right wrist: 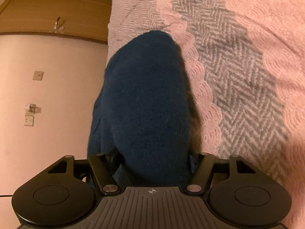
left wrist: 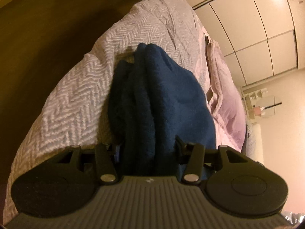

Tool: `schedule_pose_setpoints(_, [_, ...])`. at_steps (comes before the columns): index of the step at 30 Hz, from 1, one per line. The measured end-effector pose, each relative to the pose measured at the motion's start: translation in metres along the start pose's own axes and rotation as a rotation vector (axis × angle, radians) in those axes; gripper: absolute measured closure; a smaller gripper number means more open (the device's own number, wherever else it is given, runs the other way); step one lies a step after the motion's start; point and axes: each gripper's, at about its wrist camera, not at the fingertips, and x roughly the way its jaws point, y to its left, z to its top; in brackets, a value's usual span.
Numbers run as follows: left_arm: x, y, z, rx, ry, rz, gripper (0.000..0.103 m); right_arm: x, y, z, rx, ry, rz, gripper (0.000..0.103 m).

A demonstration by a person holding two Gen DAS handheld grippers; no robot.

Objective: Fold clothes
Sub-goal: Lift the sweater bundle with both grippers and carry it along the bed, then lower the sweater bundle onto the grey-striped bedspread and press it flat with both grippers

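Note:
A dark blue fleecy garment lies bunched in long folds on the grey-white herringbone bedspread. My left gripper has those folds packed tight between its jaws, and the cloth hides its fingertips. In the right wrist view the same garment rises as a rounded mound that fills the wide gap of my right gripper. The cloth covers that gripper's fingers, so I cannot tell whether its pads press on it. The mound's far end rests on the herringbone bedspread.
A pink scalloped blanket covers the bed to the right, and a pink pillow lies at the bed's edge. White wardrobe doors stand beyond. A wall with a socket and a wooden headboard border the bed.

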Motion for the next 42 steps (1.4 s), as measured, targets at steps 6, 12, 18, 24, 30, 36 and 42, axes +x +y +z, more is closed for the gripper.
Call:
schedule_pose_setpoints(6, [-0.035, -0.026, 0.006, 0.083, -0.017, 0.092, 0.062, -0.024, 0.037, -0.009, -0.116, -0.058, -0.185, 0.034])
schedule_pose_setpoints(12, [-0.092, -0.062, -0.002, 0.225, -0.065, 0.199, 0.095, -0.055, 0.082, -0.044, -0.354, -0.203, -0.374, 0.035])
schedule_pose_setpoints(18, [-0.086, -0.103, -0.053, 0.468, 0.042, 0.222, 0.099, -0.044, 0.111, -0.081, -0.625, -0.166, -0.457, 0.048])
schedule_pose_setpoints(24, [-0.094, -0.087, -0.072, 0.401, 0.005, 0.314, 0.098, -0.042, 0.105, -0.089, -0.602, -0.122, -0.453, 0.048])
schedule_pose_setpoints(30, [-0.089, -0.071, -0.082, 0.398, 0.032, 0.37, 0.088, -0.042, 0.09, -0.098, -0.58, -0.061, -0.475, 0.048])
schedule_pose_setpoints(36, [-0.088, -0.058, -0.088, 0.339, -0.003, 0.347, 0.096, -0.024, 0.078, -0.111, -0.604, 0.015, -0.502, 0.048])
schedule_pose_setpoints(42, [-0.1, -0.046, -0.09, 0.315, -0.008, 0.318, 0.098, -0.025, 0.074, -0.107, -0.585, 0.024, -0.499, 0.048])
